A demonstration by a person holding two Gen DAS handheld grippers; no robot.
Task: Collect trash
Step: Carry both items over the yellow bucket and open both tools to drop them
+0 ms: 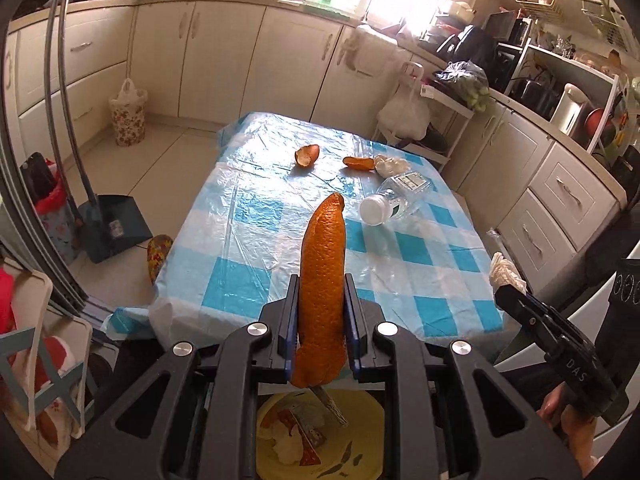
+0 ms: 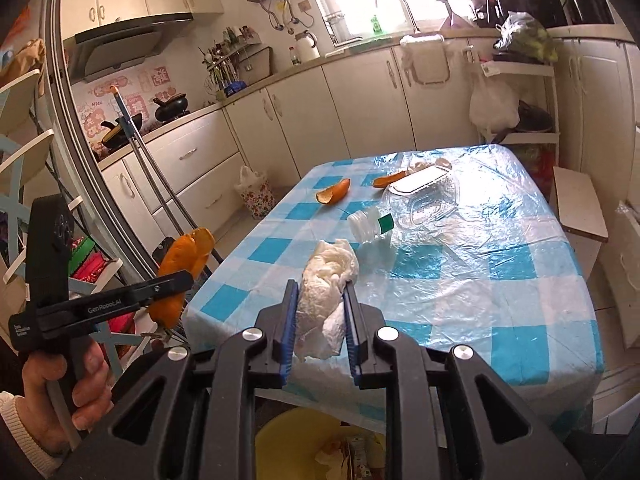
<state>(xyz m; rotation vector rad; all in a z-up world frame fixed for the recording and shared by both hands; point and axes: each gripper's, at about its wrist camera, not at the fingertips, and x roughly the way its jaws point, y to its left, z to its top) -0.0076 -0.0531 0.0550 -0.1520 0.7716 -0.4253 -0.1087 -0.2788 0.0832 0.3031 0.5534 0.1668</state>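
Observation:
My left gripper (image 1: 321, 286) is shut on a long orange peel (image 1: 323, 276), held off the near edge of the table above a yellow bin (image 1: 360, 460) with scraps in it. It also shows in the right wrist view (image 2: 176, 282) with the peel (image 2: 182, 264). My right gripper (image 2: 322, 292) is shut on a crumpled white tissue (image 2: 326, 288), above the same bin (image 2: 280, 444). On the blue checked tablecloth (image 1: 400, 248) lie two orange peels (image 1: 307, 155) (image 1: 359, 162), a white wad (image 1: 390, 165) and an empty plastic bottle (image 1: 394, 198).
Kitchen cabinets line the far walls. A dustpan (image 1: 114, 222) and broom stand on the floor to the left. A floral bag (image 1: 128, 114) sits by the cabinets. A white rack (image 2: 520, 92) with bags stands behind the table. A stool (image 2: 580, 204) is at the right.

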